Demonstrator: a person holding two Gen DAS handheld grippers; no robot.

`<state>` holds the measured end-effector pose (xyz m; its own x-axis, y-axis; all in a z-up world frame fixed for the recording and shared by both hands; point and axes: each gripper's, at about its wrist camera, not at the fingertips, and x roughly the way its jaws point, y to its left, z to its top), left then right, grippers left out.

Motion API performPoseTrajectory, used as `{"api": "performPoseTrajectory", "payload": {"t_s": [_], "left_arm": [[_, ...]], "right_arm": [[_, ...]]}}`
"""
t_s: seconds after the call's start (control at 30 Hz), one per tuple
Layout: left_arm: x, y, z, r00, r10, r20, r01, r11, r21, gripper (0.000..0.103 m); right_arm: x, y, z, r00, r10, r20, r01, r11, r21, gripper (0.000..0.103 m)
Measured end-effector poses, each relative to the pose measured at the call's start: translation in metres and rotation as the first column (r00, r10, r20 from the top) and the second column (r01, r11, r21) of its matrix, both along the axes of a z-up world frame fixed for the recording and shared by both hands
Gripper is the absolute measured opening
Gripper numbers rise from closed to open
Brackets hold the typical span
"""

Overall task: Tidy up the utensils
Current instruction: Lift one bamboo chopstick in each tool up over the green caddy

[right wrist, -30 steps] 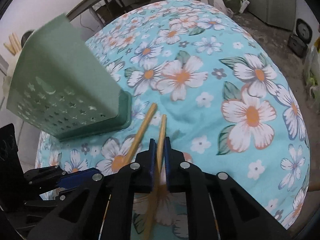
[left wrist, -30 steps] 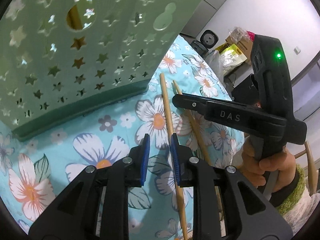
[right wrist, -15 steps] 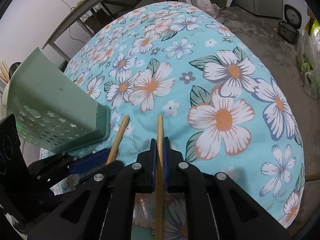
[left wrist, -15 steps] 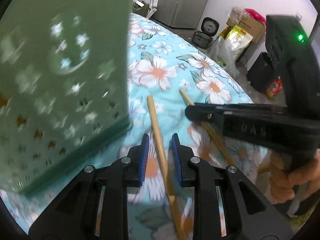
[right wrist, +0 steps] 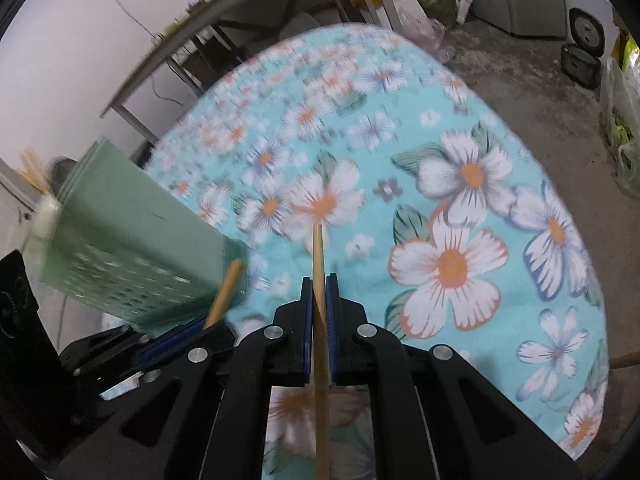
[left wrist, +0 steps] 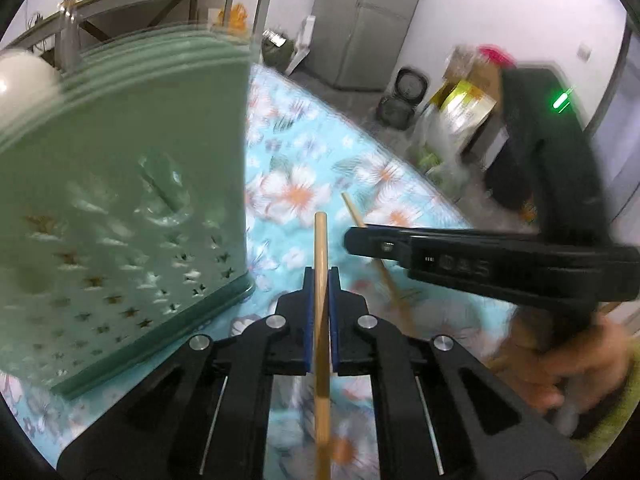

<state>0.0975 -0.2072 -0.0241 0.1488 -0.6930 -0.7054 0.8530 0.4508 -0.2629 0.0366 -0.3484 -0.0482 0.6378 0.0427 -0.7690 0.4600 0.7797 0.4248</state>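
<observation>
A: The left gripper had its blue pads pressed together on a long pale wooden chopstick, which ran straight up between them and stuck out past the tips.

B: And the right gripper was clamped on a second wooden chopstick the same way, its far end out over the turquoise floral tablecloth.

A: From the left wrist view, the right-hand tool reached in from the right, black fingers level, with its stick slanting down under them. A person's hand gripped its handle at the near right.

B: The tall green plastic utensil holder with star-shaped holes stood on the cloth at the left, just beside both sticks. It was badly blurred.

A: Something rounded and white showed at its top, and pale sticks poked up behind it. I couldn't tell more.
</observation>
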Motion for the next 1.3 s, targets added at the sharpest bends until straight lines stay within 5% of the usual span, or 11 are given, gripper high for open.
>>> {"api": "performPoseTrajectory", "payload": {"t_s": [0.13, 0.23, 0.33, 0.47, 0.77, 0.93, 1.3], "left_arm": [[0.006, 0.036, 0.057, 1.0, 0.001, -0.012, -0.003, 0.989, -0.146, 0.006], [0.019, 0.07, 0.114, 0.999, 0.044, -0.008, -0.044, 0.953, -0.299, 0.005], [0.03, 0.105, 0.173, 0.991, 0.122, 0.046, -0.087, 0.879, -0.469, 0.005], [0.039, 0.119, 0.215, 0.959, 0.256, 0.123, -0.13, 0.78, -0.613, 0.005], [0.071, 0.098, 0.218, 0.912, 0.406, 0.066, -0.223, 0.623, -0.75, 0.006], [0.076, 0.073, 0.204, 0.886, 0.461, 0.055, -0.266, 0.602, -0.753, 0.006], [0.096, 0.047, 0.172, 0.834, 0.545, 0.089, -0.33, 0.621, -0.711, 0.006]], "right_arm": [[-0.008, 0.003, 0.036, 0.995, 0.017, 0.1, -0.015, 1.0, -0.012, 0.007], [-0.011, 0.008, 0.057, 0.989, 0.031, 0.146, -0.026, 0.999, -0.035, 0.007], [-0.011, 0.011, 0.069, 0.985, 0.04, 0.169, -0.032, 0.998, -0.05, 0.007], [-0.015, 0.015, 0.073, 0.982, 0.043, 0.183, -0.035, 0.998, -0.044, 0.007], [-0.019, 0.015, 0.073, 0.982, 0.037, 0.186, -0.031, 0.999, -0.032, 0.007], [-0.02, 0.009, 0.07, 0.984, 0.026, 0.178, -0.022, 0.999, -0.026, 0.007], [-0.018, -0.001, 0.058, 0.986, 0.013, 0.166, -0.013, 1.0, 0.0, 0.007]]}}
